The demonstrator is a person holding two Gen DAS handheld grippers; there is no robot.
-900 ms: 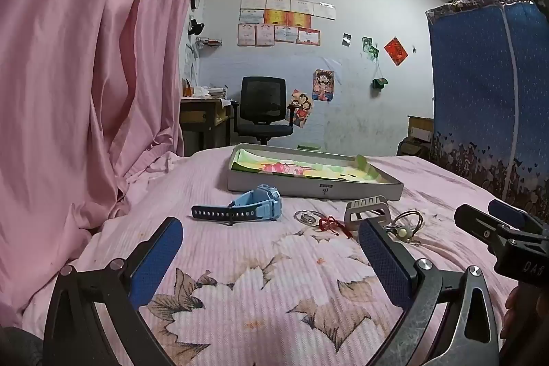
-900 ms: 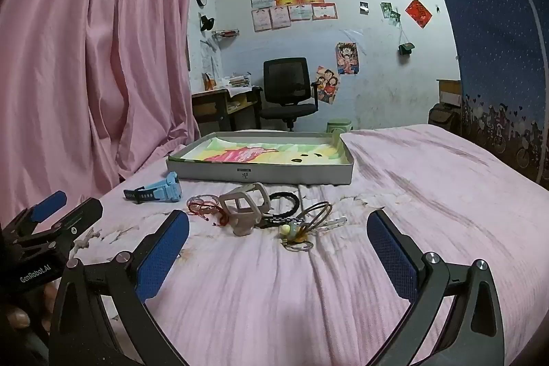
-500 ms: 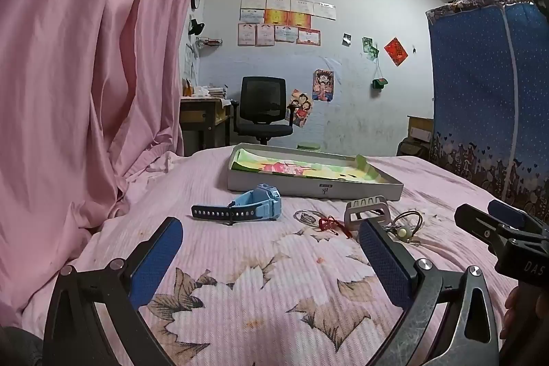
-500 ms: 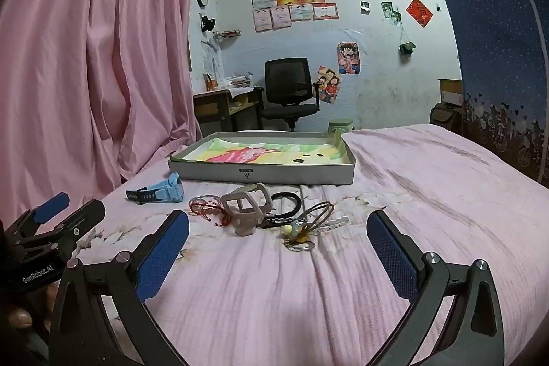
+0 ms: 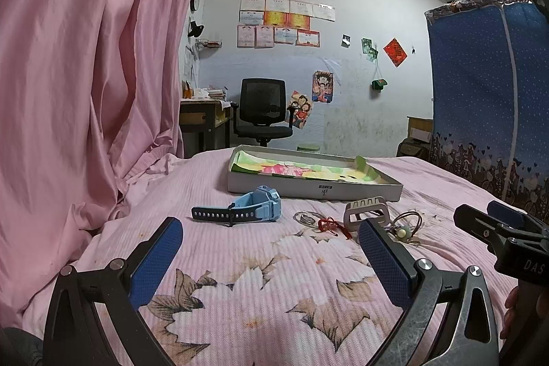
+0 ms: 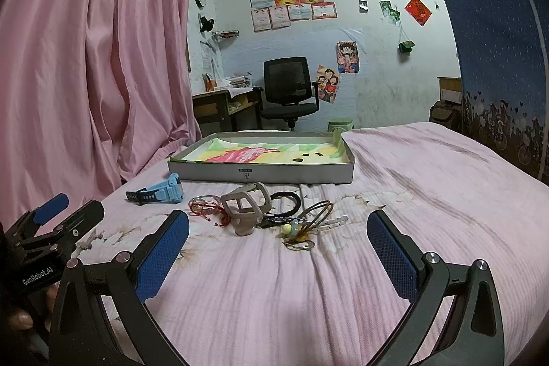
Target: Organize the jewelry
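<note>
Two hand-held grippers hover low over a pink bedspread [image 6: 429,180], both with blue-padded jaws spread wide and nothing between them. The left gripper [image 5: 271,240] has bare floral bedspread directly ahead; beyond its left finger the bed's edge meets a hanging pink curtain [image 5: 85,74]. The right gripper [image 6: 278,235] has open bedspread stretching away past its right finger toward a blue wardrobe cover [image 6: 497,40].

The left gripper's body, seen from the right camera, reads "GenRobot.AI". The right gripper's body, seen from the left camera, shows "DAS", cut off at the frame edge.

Ahead of both grippers sits a shallow grey tray [image 6: 260,173], lined with a pink, yellow and green drawing; it carries a small front label too small to read.

The jewelry lies loose just in front of the tray: a light blue watch [image 5: 255,205] ahead of the left gripper, then a red cord bracelet [image 6: 209,211], a beige watch case [image 6: 245,206], a black braided bracelet [image 6: 286,202] and brown hair ties [image 6: 314,211] ahead of the right gripper.
</note>
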